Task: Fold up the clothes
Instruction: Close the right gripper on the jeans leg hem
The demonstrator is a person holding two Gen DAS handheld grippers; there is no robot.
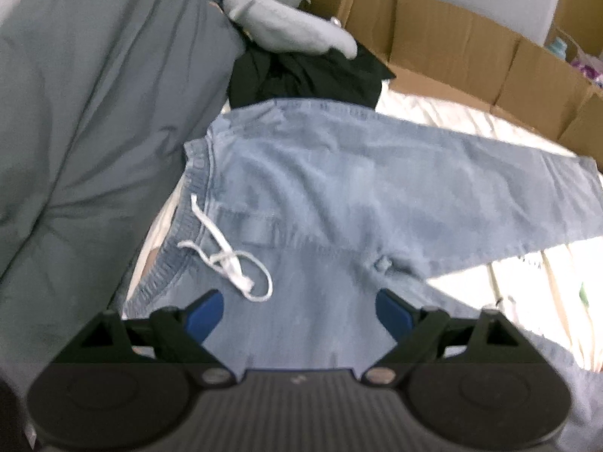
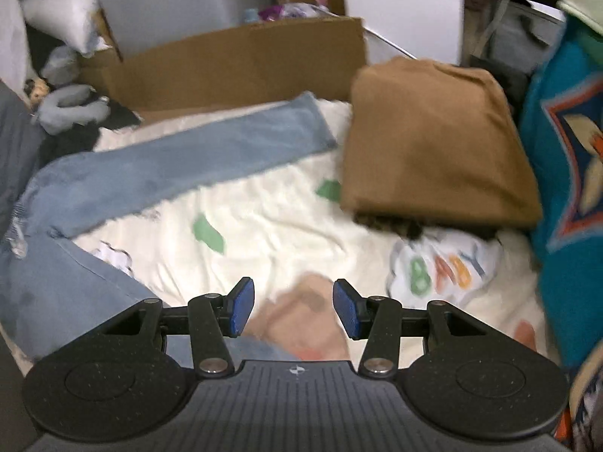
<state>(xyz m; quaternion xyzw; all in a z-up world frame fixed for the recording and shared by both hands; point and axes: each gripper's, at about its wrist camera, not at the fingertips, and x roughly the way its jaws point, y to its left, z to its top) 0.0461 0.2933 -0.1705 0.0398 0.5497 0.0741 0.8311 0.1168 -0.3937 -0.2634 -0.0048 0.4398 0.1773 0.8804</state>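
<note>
Light blue jeans [image 1: 339,188] (white drawstring [image 1: 230,260] loose at the waistband), flat, legs splayed apart.

Both wrist views look down close over the bed — left above the jeans [image 1: 339,188] waist, right toward the leg at 10 o'clock; jeans shared.

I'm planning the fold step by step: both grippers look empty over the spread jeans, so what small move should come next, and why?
Probably lower the open right gripper toward the far leg of the light blue denim jeans and pinch near its hem. The legs lie splayed apart on the cream printed bedsheet, unfolded, and the left gripper, open, already hovers near the white drawstring at the waist.
</note>
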